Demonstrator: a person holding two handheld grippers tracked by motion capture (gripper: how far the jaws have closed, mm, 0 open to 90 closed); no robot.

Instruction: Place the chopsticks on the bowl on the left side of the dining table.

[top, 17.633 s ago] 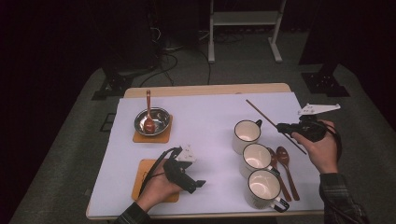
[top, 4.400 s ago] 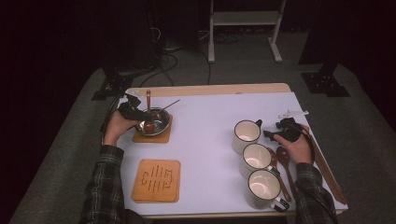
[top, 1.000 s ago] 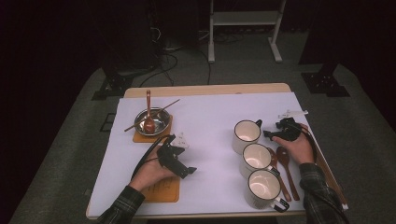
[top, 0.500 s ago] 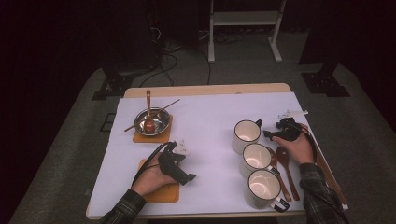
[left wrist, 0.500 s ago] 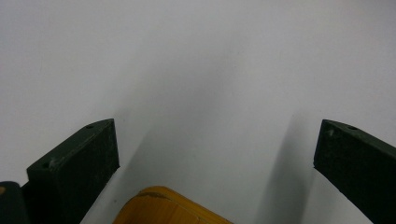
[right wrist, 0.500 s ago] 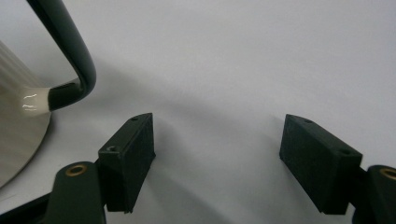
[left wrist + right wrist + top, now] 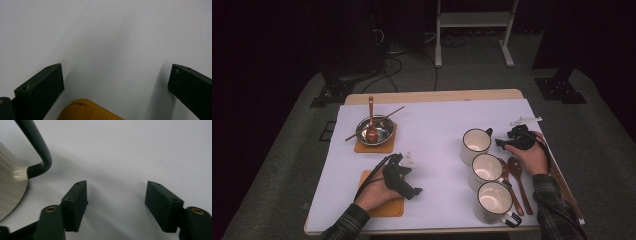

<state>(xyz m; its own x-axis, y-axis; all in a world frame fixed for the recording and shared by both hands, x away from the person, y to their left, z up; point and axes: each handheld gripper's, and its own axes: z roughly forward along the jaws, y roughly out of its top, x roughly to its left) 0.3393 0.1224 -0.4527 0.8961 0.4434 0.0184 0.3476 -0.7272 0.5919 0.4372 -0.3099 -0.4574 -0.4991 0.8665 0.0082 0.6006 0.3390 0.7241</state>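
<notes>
The white desk is seen at the centre. At lower left, the left tongs are held apart above the wooden coaster. At right, the right tongs, just closing with nothing between, are placed beside the rear mug, near its handle.

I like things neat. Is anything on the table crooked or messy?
A thin stick lies slanted across the metal bowl, poking past both sides. The spoon stands in that bowl. Nothing looks spilled.
</notes>
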